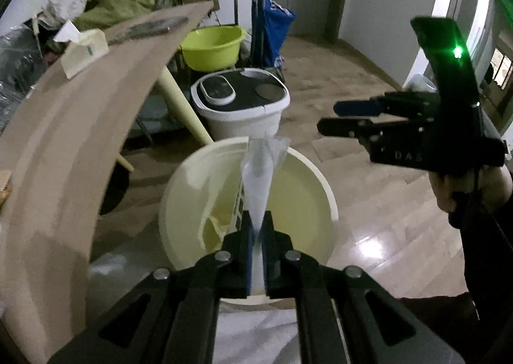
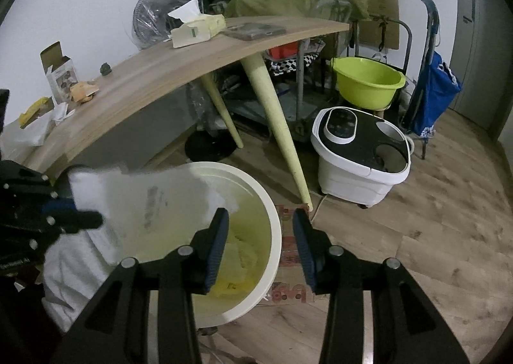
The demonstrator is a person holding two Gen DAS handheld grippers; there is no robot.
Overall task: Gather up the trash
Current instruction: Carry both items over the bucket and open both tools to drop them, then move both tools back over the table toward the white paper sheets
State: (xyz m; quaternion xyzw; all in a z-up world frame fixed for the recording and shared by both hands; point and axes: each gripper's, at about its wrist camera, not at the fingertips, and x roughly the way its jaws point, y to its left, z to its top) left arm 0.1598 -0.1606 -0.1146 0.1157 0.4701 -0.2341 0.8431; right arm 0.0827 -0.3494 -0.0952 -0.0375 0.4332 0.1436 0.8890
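Trash item: thin, translucent white plastic bag or wrapper [image 1: 261,178], crumpled and tapering to a narrow pinched end; it hangs directly above the mouth of the bin.
Receptacle: round cream-white plastic bin [image 1: 320,178], smooth-walled, open-topped, standing on the floor beside the table; yellowish paper or wrapper scraps [image 2: 237,267] already lie at its bottom.
Left gripper [image 1: 258,229]: clenched on the narrow end of the plastic bag; blue-padded jaws nearly together, with the film pressed between them. In the right wrist view the bag spreads as a wide pale sheet over the near side of the bin.
Right gripper [image 2: 261,235]: jaws partly apart, nothing between them; it hangs above the bin's rim and the printed cardboard piece [image 2: 288,255] lying flat on the floor just beside the bin.
Step in hand: judged as the drop phase, with the bag carried over the bin but not yet let go.
Next move: calls for the left jaws to part while the bag is centred over the opening. The film is light and limp, so it may cling to a pad or drape over the rim; a low release point would reduce that risk.
Remaining trash: crumpled yellow and white wrappers [image 2: 35,114] and an opened cardboard box [image 2: 59,70] sit at the near end of the curved wood-grain tabletop [image 2: 154,85]; these appear to be later targets.
Surroundings: wood-plank floor [image 2: 449,203], glossy in places; lime-green plastic basin [image 2: 367,81]; white-and-black foot-bath appliance [image 2: 362,155].
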